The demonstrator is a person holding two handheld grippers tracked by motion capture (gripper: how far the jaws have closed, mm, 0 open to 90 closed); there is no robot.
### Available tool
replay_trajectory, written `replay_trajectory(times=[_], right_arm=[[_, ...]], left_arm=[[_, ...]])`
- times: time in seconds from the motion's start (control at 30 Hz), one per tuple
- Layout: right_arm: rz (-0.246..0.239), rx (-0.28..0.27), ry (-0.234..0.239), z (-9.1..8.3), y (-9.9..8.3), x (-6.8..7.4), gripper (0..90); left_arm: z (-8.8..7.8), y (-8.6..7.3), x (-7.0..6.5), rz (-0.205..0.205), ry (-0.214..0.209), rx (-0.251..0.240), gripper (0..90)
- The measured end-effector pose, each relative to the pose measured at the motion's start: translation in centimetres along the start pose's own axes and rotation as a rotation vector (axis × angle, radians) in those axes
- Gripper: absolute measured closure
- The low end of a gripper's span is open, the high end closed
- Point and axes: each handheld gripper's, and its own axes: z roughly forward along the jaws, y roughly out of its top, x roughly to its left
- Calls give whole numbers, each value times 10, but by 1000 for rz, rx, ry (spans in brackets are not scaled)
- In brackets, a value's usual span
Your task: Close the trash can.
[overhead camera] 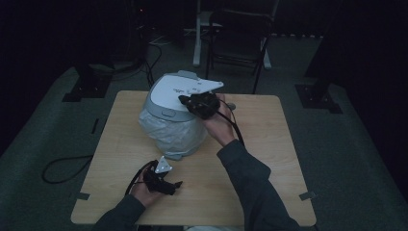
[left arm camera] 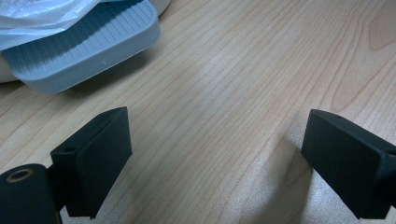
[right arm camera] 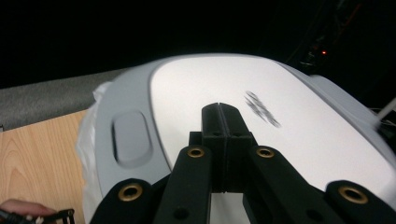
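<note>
Resting mid-frame on the surface (overhead camera: pixel 269 144), the bin (overhead camera: pixel 175 120) stands upright, pedal (left arm camera: pixel 84 44) toward the bottom; right tool (overhead camera: pixel 185 100) clenched empty over its lid (right arm camera: pixel 280 116), left tool (overhead camera: pixel 175 185) released.

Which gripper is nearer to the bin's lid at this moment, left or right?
Right. The right gripper, jaws shut, is over the white lid. The left gripper, jaws open, sits low over the table, near the bin's grey pedal.

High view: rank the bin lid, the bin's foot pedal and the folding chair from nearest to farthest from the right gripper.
1. Bin lid, right under the right gripper, which is shut.
2. Foot pedal, at the bin's base on the near side.
3. Folding chair, on the floor beyond the table.
</note>
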Motion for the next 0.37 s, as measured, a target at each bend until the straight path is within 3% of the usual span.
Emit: replay_trajectory(times=[0.23,0.37], right_arm=[[53,12,-56,-37,-36,-21,861],[60,48,-111,-59,-62,-31,823]], left_arm=[[0,0,0,3,4,1,93],[0,0,0,1,3,-1,93]])
